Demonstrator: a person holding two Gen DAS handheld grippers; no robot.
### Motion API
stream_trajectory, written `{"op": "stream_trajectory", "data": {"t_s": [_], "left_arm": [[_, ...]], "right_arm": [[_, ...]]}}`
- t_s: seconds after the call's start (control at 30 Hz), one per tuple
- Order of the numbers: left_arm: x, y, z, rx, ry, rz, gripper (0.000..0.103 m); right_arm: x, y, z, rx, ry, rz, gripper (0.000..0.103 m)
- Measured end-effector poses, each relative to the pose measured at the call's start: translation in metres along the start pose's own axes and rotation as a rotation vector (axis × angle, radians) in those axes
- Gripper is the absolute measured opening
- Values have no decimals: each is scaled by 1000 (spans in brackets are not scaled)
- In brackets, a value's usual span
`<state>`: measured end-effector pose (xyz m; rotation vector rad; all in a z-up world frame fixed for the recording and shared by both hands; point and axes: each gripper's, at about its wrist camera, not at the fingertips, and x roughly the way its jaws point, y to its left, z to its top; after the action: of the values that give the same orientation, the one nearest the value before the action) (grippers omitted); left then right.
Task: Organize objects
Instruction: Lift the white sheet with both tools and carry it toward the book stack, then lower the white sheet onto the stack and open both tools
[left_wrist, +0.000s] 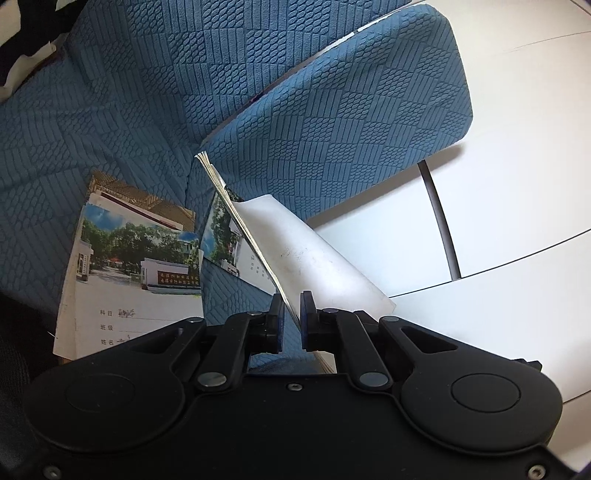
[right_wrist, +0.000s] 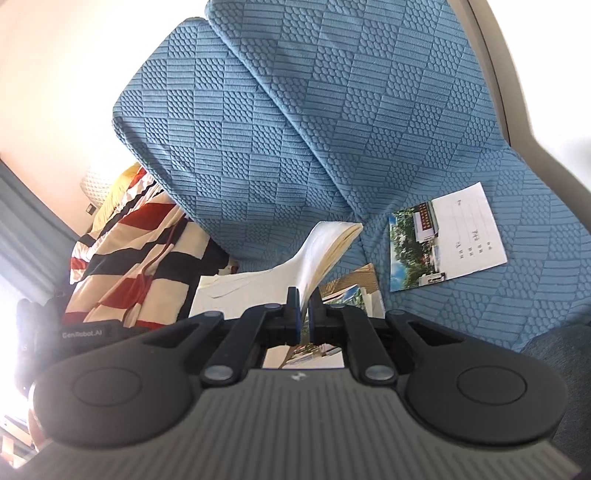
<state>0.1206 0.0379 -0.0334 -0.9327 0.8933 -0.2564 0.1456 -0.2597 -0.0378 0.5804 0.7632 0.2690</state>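
On the blue sofa cover (left_wrist: 129, 110), a quilted fabric of alternating ribbed and pebbled squares, several exercise books lie scattered. Two cushions (right_wrist: 295, 129) in the same fabric lean against each other at the back of the seat. Beyond the sofa in the left wrist view runs a white tiled floor (left_wrist: 498, 203) with dark seams, crossed by a thin dark leg (left_wrist: 441, 225). A striped blanket (right_wrist: 140, 251) in red, navy and cream lies heaped to the left in the right wrist view, against a pale wall and a grey-blue curtain (right_wrist: 26, 229). The left gripper (left_wrist: 291, 306) has its jaws drawn close on the edge of a thin book (left_wrist: 295, 251), which stands on edge and tilts away toward a cushion. The right gripper (right_wrist: 303, 299) is likewise nearly closed, pinching the pages of a thicker open book (right_wrist: 325, 251) whose leaves curl upward. One exercise book (left_wrist: 136, 273) lies flat on the seat at left, its cover bearing a photograph of a building among trees, a red sign and printed Chinese field labels with handwriting; the characters are too small to read with confidence. Another exercise book (right_wrist: 447, 236) of the same design lies flat to the right. The other tool's housing carries the marking "GenRobot.AI" (right_wrist: 86, 333).
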Motion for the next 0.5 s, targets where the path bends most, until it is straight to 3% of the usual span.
{"op": "stream_trajectory", "data": {"t_s": [0.5], "left_arm": [[21,68,2,-7,-12,89,8]], "right_arm": [[60,10,-33,-68,73,-38,7]]}}
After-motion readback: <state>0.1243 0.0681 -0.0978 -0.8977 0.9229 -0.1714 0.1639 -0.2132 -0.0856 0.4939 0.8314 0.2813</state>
